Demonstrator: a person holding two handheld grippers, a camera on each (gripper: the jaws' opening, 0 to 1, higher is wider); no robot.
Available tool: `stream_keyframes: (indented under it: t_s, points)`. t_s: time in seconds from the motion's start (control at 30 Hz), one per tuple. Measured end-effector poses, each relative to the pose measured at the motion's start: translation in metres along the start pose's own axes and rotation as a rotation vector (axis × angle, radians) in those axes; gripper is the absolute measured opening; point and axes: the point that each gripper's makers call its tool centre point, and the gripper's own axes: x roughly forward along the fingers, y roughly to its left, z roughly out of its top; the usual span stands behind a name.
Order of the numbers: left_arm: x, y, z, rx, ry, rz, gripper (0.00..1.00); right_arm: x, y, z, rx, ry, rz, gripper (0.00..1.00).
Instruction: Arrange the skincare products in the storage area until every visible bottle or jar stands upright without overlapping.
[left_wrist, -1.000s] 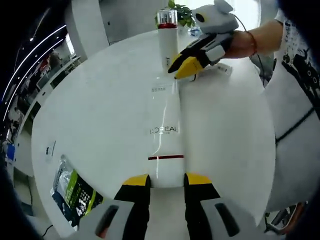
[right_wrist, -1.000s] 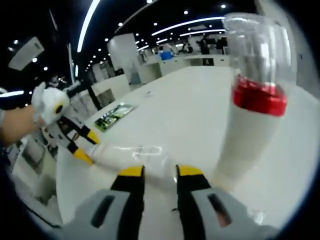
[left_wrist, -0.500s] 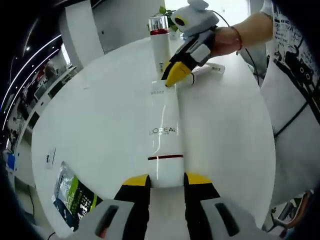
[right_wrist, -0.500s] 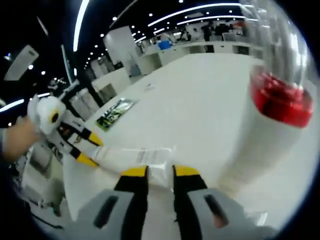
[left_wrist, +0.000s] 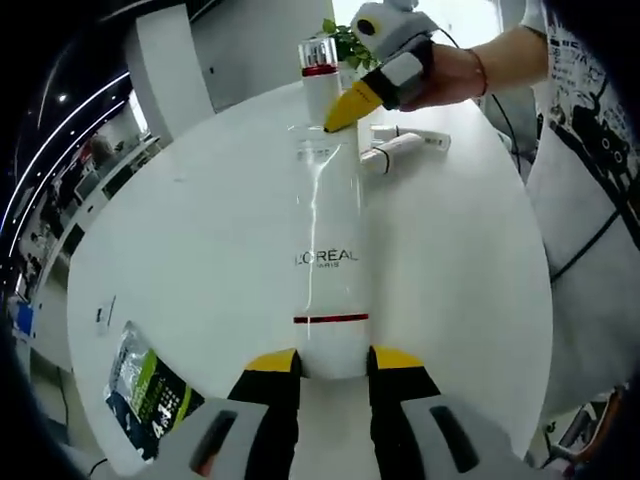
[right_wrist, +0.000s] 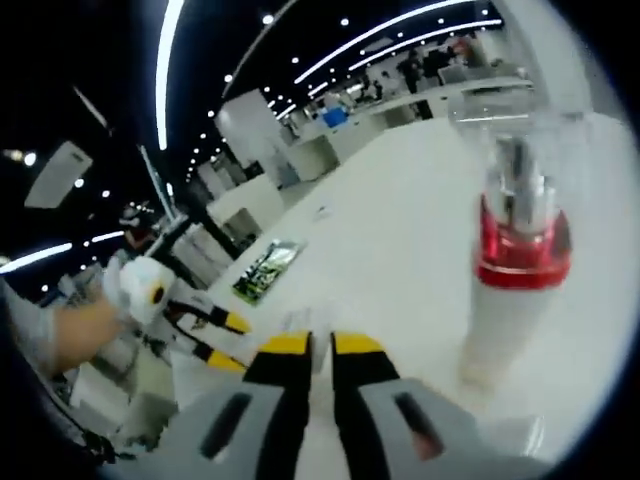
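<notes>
Our left gripper (left_wrist: 333, 362) pinches the base of the L'Oreal bottle (left_wrist: 327, 245), jaws tight on both sides; the bottle runs away from us over the white table (left_wrist: 180, 260). Our right gripper (left_wrist: 342, 112) clamps its far cap end, jaws nearly together. Just past it, a red-collared bottle (right_wrist: 517, 285) stands upright. Two small tubes (left_wrist: 393, 151) lie flat nearby. A green sachet (left_wrist: 148, 385) sits at the table edge.

a big round white surface (left_wrist: 180, 260) sits in a large room. long bright light strips (right_wrist: 400, 35) and small round lights run over a dark ceiling. a green plant (left_wrist: 350, 38) stands near a bright window. white counters (right_wrist: 400, 110) stand far back.
</notes>
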Motion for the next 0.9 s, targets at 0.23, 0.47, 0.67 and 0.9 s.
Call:
stream_keyframes:
  t_s: [0.23, 0.47, 0.67, 0.9]
  points:
    - [0.001, -0.001, 0.002, -0.019, -0.011, 0.019, 0.25, 0.0, 0.021, 0.012, 0.08, -0.033, 0.079, 0.06]
    - [0.007, 0.0, 0.01, -0.043, -0.023, 0.046, 0.25, 0.003, 0.029, 0.026, 0.068, -0.059, 0.07, 0.07]
    - [0.008, 0.0, 0.01, -0.068, -0.043, 0.053, 0.25, 0.008, 0.041, 0.025, 0.053, -0.054, 0.088, 0.09]
    - [0.008, 0.0, 0.01, -0.071, -0.044, 0.049, 0.25, 0.02, 0.046, 0.013, 0.054, -0.032, 0.081, 0.11]
